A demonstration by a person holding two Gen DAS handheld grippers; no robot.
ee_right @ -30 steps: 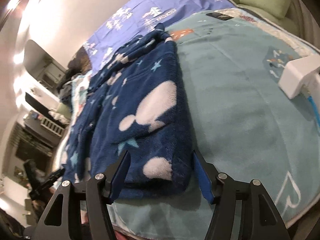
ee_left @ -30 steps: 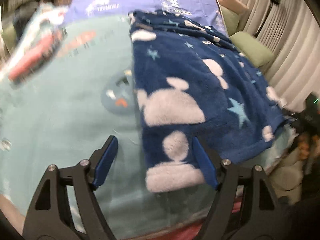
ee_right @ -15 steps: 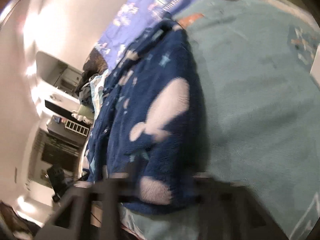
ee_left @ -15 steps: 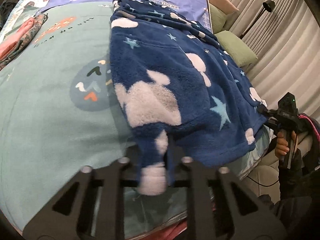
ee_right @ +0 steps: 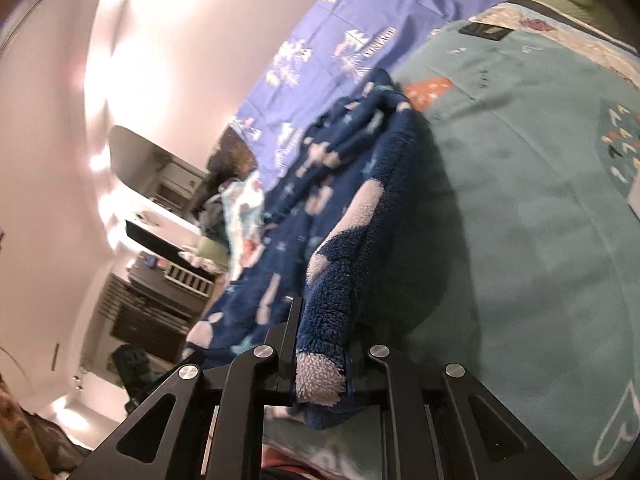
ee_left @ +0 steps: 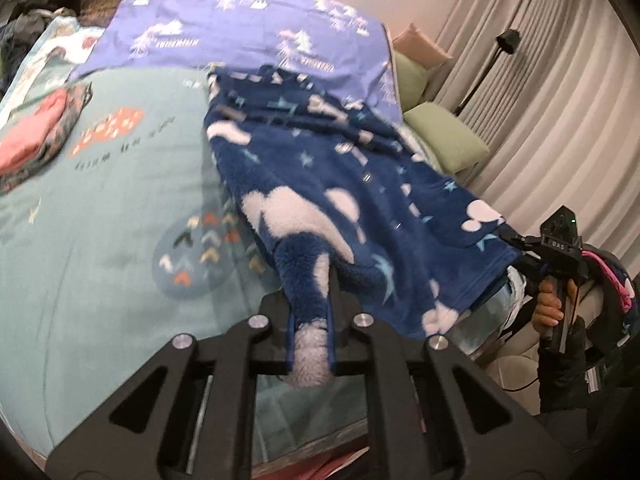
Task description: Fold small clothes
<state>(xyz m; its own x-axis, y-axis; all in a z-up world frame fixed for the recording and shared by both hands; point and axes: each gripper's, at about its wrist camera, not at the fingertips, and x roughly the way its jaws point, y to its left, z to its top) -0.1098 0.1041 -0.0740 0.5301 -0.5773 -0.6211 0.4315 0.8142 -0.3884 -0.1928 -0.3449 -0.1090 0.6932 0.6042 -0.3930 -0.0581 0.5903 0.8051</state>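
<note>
A navy fleece garment (ee_left: pixel 340 168) with white clouds and pale stars lies lengthwise on the teal bed cover (ee_left: pixel 100 220). My left gripper (ee_left: pixel 311 320) is shut on its white-tipped cuff, which is lifted off the cover. In the right wrist view the same garment (ee_right: pixel 352 184) runs away from me, and my right gripper (ee_right: pixel 322 344) is shut on its near white-edged corner, also raised. From the left wrist view the right gripper (ee_left: pixel 516 248) shows at the garment's far-right corner, held by a person's hand (ee_left: pixel 548 308).
Folded pink and patterned clothes (ee_left: pixel 32 136) sit at the far left. A purple sheet (ee_left: pixel 240 20) covers the head of the bed, green pillows (ee_left: pixel 448 136) beside it. Curtains and a lamp (ee_left: pixel 508 40) stand on the right. A small dark flat object (ee_right: pixel 486 31) lies far off.
Both grippers went from open around the garment's near edge to shut on it. Both have risen since, pulling the gripped fleece up off the bed cover.
</note>
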